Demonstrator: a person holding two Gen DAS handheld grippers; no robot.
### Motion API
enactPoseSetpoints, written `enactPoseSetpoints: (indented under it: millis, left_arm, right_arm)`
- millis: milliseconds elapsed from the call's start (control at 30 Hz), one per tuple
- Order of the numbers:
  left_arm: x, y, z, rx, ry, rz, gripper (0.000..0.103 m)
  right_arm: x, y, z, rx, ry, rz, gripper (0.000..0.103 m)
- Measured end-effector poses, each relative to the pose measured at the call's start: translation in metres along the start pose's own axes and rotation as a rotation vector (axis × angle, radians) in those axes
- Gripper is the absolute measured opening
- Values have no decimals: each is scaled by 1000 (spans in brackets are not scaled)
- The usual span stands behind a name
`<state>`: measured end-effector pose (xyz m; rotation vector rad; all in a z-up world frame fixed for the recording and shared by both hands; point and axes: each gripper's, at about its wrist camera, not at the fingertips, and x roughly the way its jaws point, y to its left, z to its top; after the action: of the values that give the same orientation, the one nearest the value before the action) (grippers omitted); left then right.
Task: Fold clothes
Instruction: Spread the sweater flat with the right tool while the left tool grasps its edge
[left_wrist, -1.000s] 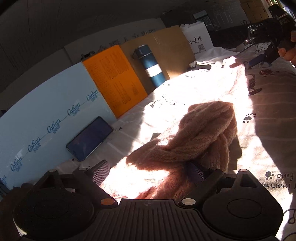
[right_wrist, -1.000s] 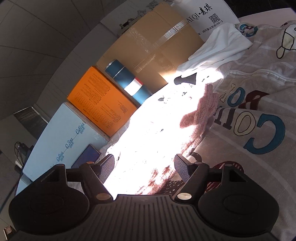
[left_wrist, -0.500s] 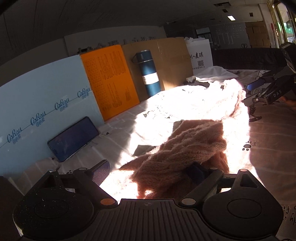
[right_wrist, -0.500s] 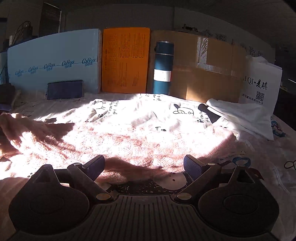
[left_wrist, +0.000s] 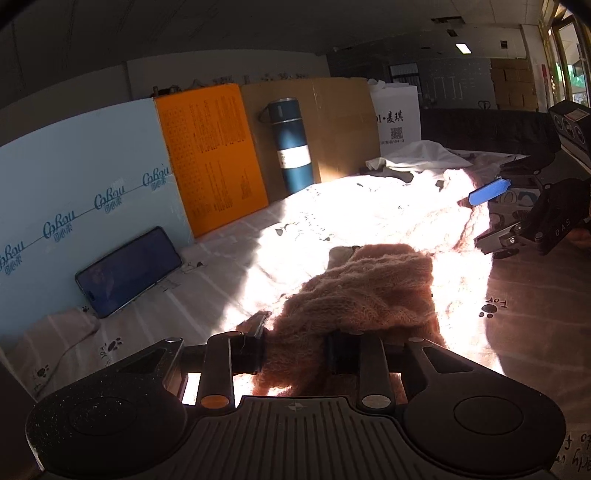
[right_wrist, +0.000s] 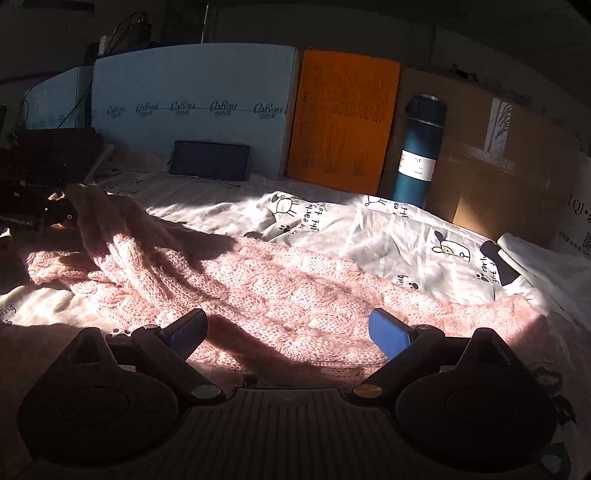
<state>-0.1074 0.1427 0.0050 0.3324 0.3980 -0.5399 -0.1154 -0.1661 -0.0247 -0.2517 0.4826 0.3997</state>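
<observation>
A pink knitted sweater (right_wrist: 280, 284) lies spread across the printed bedsheet (right_wrist: 369, 229), half in bright sun. My left gripper (left_wrist: 293, 352) is shut on a bunched end of the sweater (left_wrist: 362, 291) and holds it just above the sheet. My right gripper (right_wrist: 288, 332) is open and empty, low over the sweater's near edge. The right gripper also shows in the left wrist view (left_wrist: 517, 210), at the sweater's far end. The left gripper shows at the left edge of the right wrist view (right_wrist: 40, 218), holding the raised sleeve end.
A blue foam board (right_wrist: 192, 122), an orange board (right_wrist: 340, 118), a cardboard box (right_wrist: 491, 166) and a blue flask (right_wrist: 419, 151) line the back. A phone (right_wrist: 208, 160) leans on the blue board. White cloth (right_wrist: 546, 266) lies at right.
My left gripper has closed on the bunched end of the sweater, which was between open fingers before. My right gripper has swung round and lowered over the sweater's edge, still open.
</observation>
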Motion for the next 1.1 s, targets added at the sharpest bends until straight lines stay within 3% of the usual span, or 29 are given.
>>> enactPoseSetpoints:
  millis: [133,367,700,833,967,1067,1100]
  left_arm:
    - [0,12,7,-97,-39,50,22]
    - [10,20,22,-152,-66,91,22]
    - [25,43,36,-256,-78,168,22]
    - [31,49,38,-279,-72,174,22]
    - [37,52,33,-289,-47,180,22]
    - [46,53,30,-295,-20,182,22]
    - [49,53,29,-289,-13,186,22]
  right_arm:
    - [6,-18,-3,25,28,-23,95]
    - [3,-61,-11,122,40,-74,96]
    - [0,-59,-7,78,4,41,96]
    - [18,-59,-4,28,52,-30,96]
    - [24,-87,-5,112,51,-46,95]
    - [30,-112,-9,216,45,-76,86]
    - [31,-119,-10,245,39,-76,71]
